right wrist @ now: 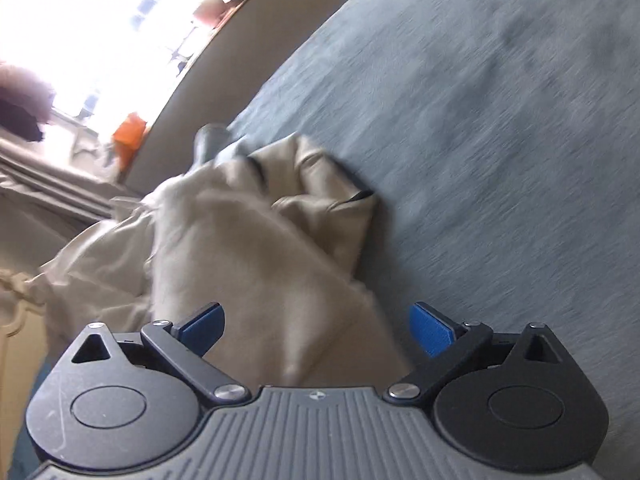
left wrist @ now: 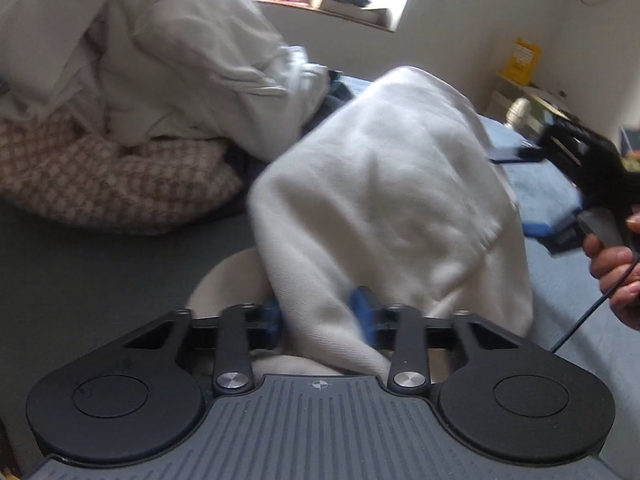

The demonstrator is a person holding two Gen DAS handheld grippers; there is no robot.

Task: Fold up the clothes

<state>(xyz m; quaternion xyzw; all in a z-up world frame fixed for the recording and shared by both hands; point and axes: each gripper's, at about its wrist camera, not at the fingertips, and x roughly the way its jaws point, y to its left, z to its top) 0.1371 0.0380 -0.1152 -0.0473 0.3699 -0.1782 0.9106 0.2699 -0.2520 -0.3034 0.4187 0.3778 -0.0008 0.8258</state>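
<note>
Bedding fills the far left of the left wrist view: a checked pillow (left wrist: 108,184) lies on the grey bed (left wrist: 80,272), with a pale duvet (left wrist: 152,52) heaped on top of it. Right of these, a cream garment (left wrist: 384,184) rises in a rumpled mound at the middle of the frame, blurred along its edges. Its lower fold runs down between the blue pads (left wrist: 366,312) of the left gripper (left wrist: 320,320), which stand close together with cloth between them; whether they actually pinch the fabric I cannot tell, since the cloth hides the inner faces. Behind the mound sits a bright window sill (left wrist: 320,0) with clutter on it. Further right, a yellow box (left wrist: 520,60) stands against the wall. At the right edge a hand (left wrist: 616,276) grips the handle of the right gripper (left wrist: 536,196), seen from the side, a cable trailing below it.

In the right wrist view, tilted, a glaring window takes the upper left, with an orange thing (right wrist: 128,136) below it. The garment (right wrist: 256,248) lies crumpled across the middle on the bed (right wrist: 500,140), one corner running toward the camera. The right gripper (right wrist: 316,332) has its jaws spread wide; the cloth lies between its pads (right wrist: 432,328) without touching either. Grey bedcover fills the right half, streaked with blur.
</note>
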